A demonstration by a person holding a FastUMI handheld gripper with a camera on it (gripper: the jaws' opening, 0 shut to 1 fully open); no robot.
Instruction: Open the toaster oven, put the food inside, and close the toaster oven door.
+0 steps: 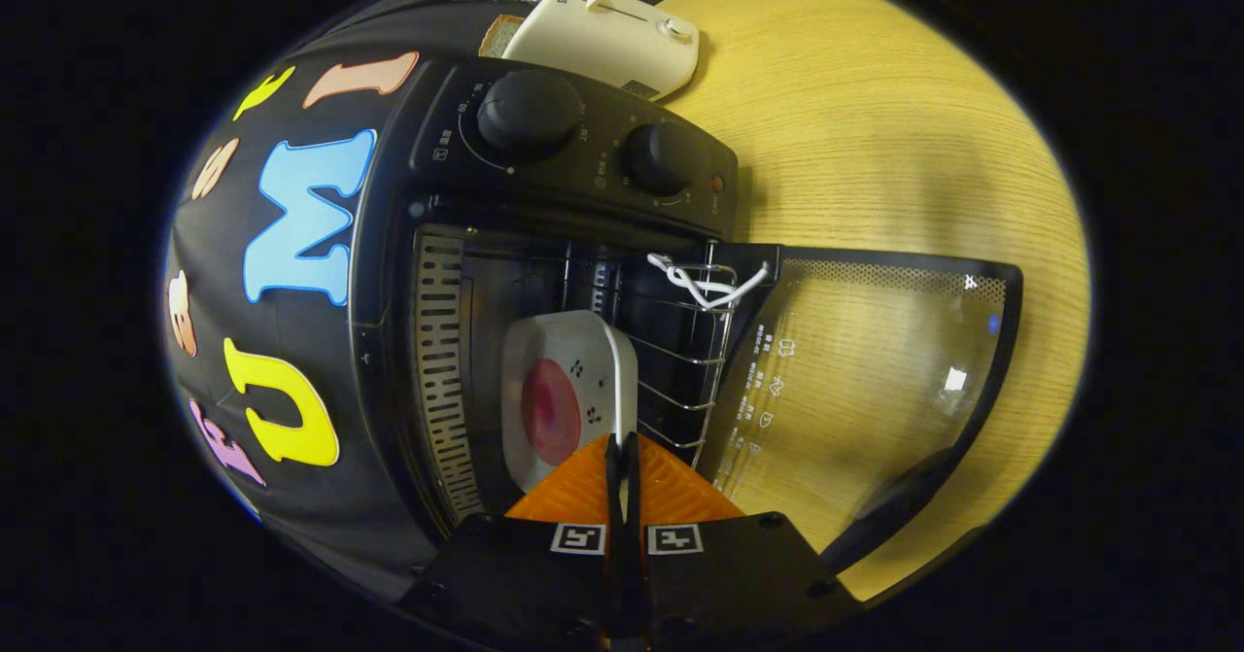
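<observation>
Placement of the food is the step judged to be in hand: the oven (544, 244) stands with its door (875, 380) swung fully down toward the worktop (875, 127), and the dish (569, 394) carrying the food (551, 411) is seen inside the cavity, on or just over the wire rack (680, 351) (which of the two cannot be told from this angle). The tongs (622, 467) are brought together on the near rim of the dish, both fingers pressed against the thin edge with almost no gap left between them. A white cord (705, 283) is tied to the front bar of the rack. Beyond the oven, a pale toaster (607, 35) stands on the worktop with a slice of bread (501, 35) beside it. For the next move, it is judged that the dish must be settled flat on the rack and released, after which the tongs would be drawn back clear of the opening so that the door's handle (894, 506) can be reached and lifted.
</observation>
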